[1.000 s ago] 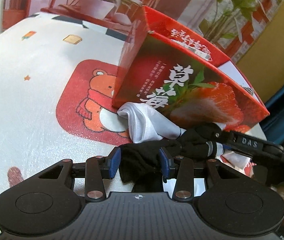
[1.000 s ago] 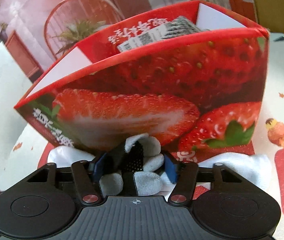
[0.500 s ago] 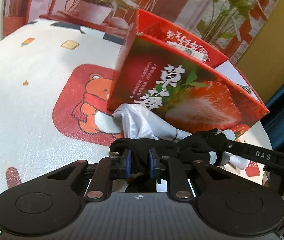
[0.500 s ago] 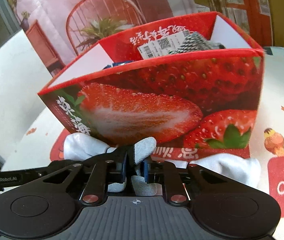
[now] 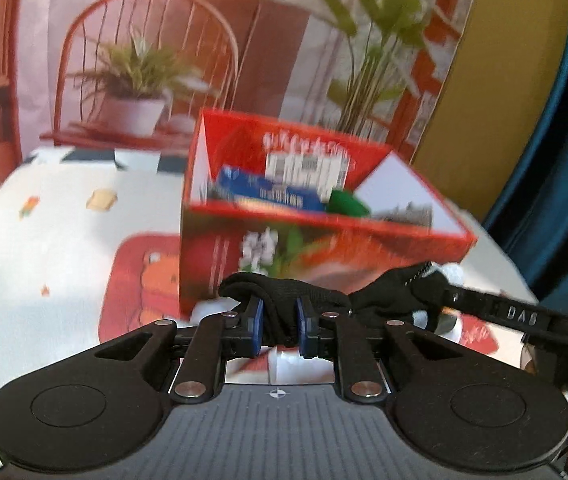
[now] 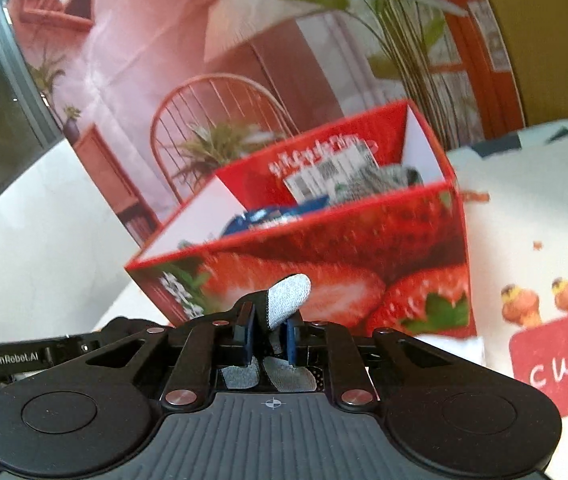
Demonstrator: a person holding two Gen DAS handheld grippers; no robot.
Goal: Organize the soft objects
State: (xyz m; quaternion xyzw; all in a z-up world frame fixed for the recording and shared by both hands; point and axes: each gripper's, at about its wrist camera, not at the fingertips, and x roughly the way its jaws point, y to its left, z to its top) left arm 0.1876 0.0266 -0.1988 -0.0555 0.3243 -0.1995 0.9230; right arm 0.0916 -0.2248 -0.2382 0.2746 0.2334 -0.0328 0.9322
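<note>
A black glove with grey fingertips (image 5: pixel 364 300) is stretched between both grippers, lifted in front of the red strawberry box (image 5: pixel 324 236). My left gripper (image 5: pixel 277 326) is shut on the glove's black cuff end. My right gripper (image 6: pixel 268 338) is shut on the glove's grey fingertips (image 6: pixel 288 294), which stick up between the blue pads. The open box (image 6: pixel 324 248) holds a blue packet (image 5: pixel 267 192), a green item (image 5: pixel 348 204) and a grey patterned cloth (image 6: pixel 384 180). The right gripper's finger also shows in the left wrist view (image 5: pixel 516 314).
A white cloth (image 6: pixel 452 344) lies on the table at the foot of the box. The tablecloth (image 5: pixel 63 248) is white with red bear patches. A printed backdrop with a chair and plants stands behind the table. A blue curtain (image 5: pixel 556 160) hangs at right.
Both grippers closed on the glove about half a second ago and have since lifted it, rising so the inside of the box has come into view.
</note>
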